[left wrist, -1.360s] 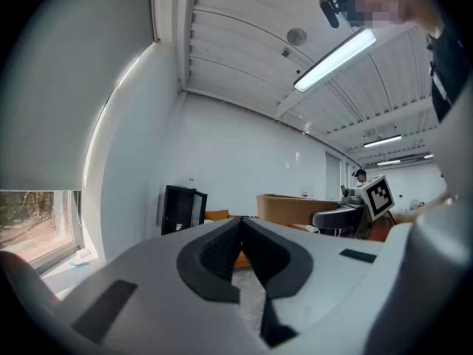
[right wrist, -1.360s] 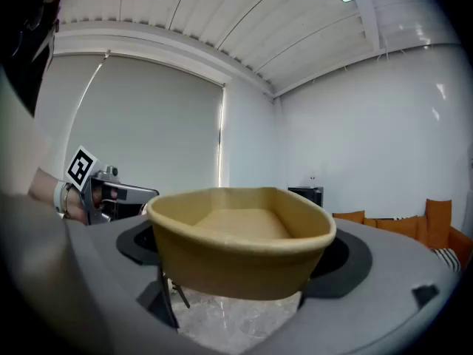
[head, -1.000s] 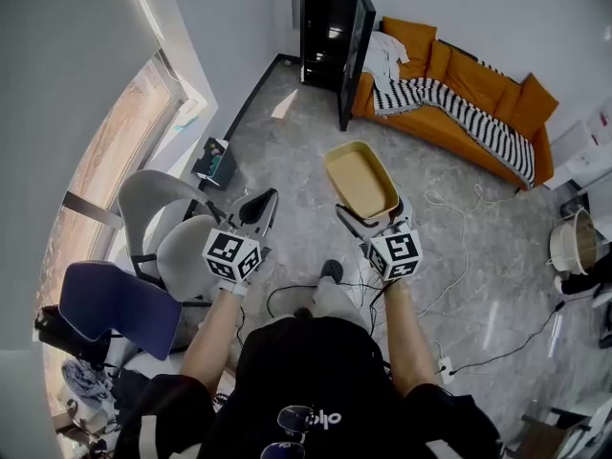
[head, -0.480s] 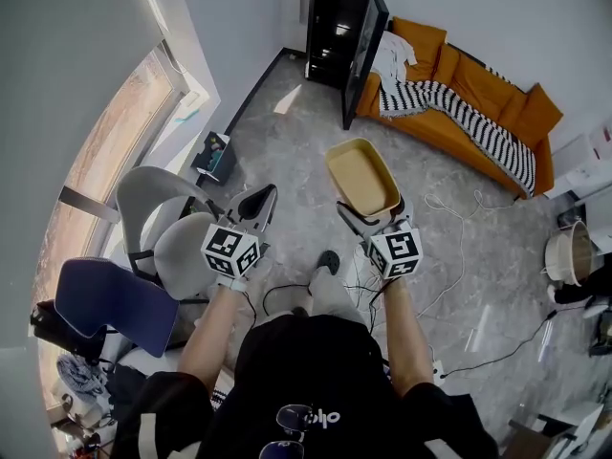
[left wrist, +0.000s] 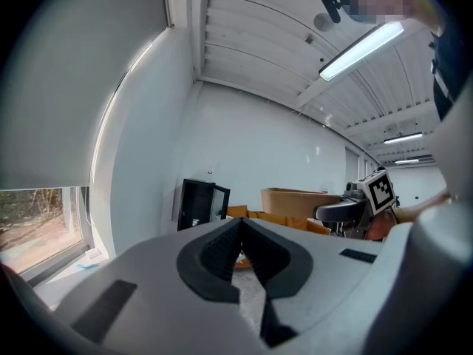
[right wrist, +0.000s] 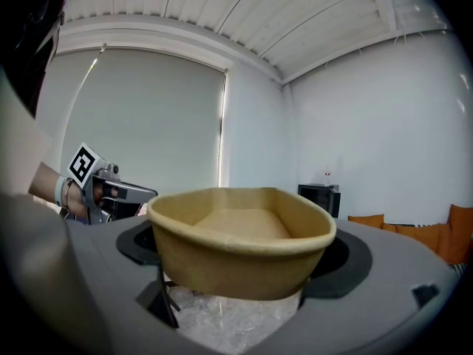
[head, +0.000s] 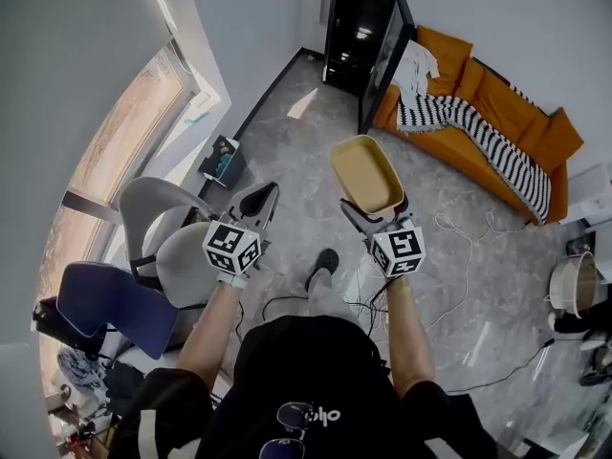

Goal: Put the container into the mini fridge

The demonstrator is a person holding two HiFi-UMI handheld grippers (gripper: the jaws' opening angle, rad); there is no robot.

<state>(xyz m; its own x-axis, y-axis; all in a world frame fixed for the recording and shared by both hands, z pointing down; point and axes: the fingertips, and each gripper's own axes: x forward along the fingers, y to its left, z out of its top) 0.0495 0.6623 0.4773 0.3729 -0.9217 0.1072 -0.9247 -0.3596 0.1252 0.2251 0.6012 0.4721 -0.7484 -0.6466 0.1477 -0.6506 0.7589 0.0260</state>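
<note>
The right gripper clamps an empty tan container, held up above the floor. The left gripper is closed on nothing. The black fridge, door open, stands well ahead, beside a sofa.

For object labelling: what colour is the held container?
The container is tan; right gripper view shows it best.

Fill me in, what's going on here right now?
A person holds a gripper in each hand, standing on the grey floor some way from the black mini fridge. The right gripper is shut on an empty tan paper container, held upright with its open top up. The left gripper is shut with nothing in it. The fridge door stands open beside the orange sofa; the container is not yet inside.
</note>
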